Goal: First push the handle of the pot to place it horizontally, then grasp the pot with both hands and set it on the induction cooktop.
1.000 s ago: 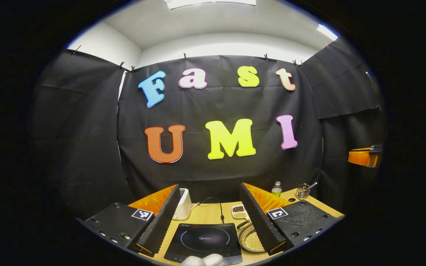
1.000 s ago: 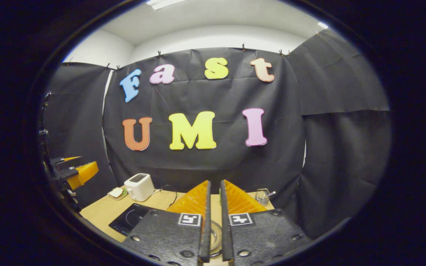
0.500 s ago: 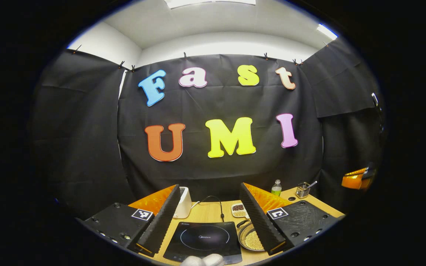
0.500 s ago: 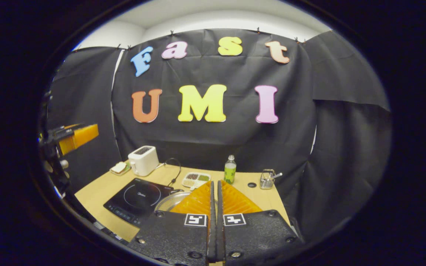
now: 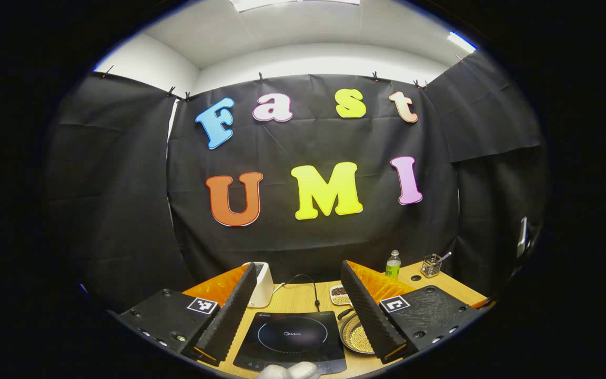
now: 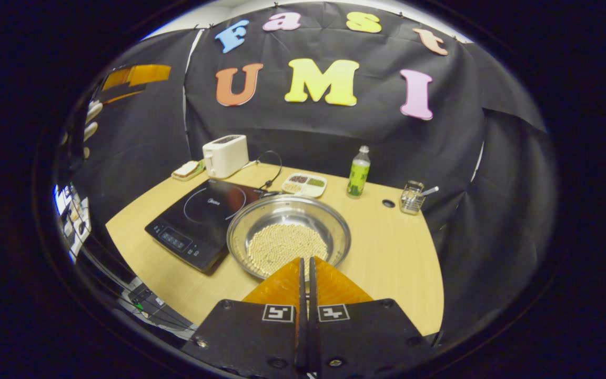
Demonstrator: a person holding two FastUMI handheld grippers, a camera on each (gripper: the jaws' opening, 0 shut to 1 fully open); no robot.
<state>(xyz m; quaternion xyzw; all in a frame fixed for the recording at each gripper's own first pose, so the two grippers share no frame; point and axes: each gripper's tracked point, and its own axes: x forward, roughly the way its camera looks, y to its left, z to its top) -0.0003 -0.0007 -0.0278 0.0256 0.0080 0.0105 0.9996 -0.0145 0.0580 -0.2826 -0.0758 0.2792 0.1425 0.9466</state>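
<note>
The wooden table point(image 6: 387, 263) carries everything, with the black induction cooktop point(image 6: 203, 216) lying flat toward its left half in the right gripper view. The pot point(image 6: 288, 237), a wide steel vessel holding pale beads, stands on the table just beside the cooktop's right edge, not yet on it; its dark handle point(image 6: 270, 194) seems to sit at the far rim, too small to read its angle. Further back stand a white toaster point(image 6: 224, 156), a green bottle point(image 6: 358, 173), a divided snack tray point(image 6: 304, 185) and a small wire holder point(image 6: 412, 197), all well apart from the pot's short path. The right gripper point(image 6: 305, 263) hovers above the near rim with its fingers pressed together, probably because a closed tip suits pushing the handle. The left gripper point(image 5: 298, 310) hangs above the cooktop with fingers spread wide and empty, likely waiting for the two-handed lift
</note>
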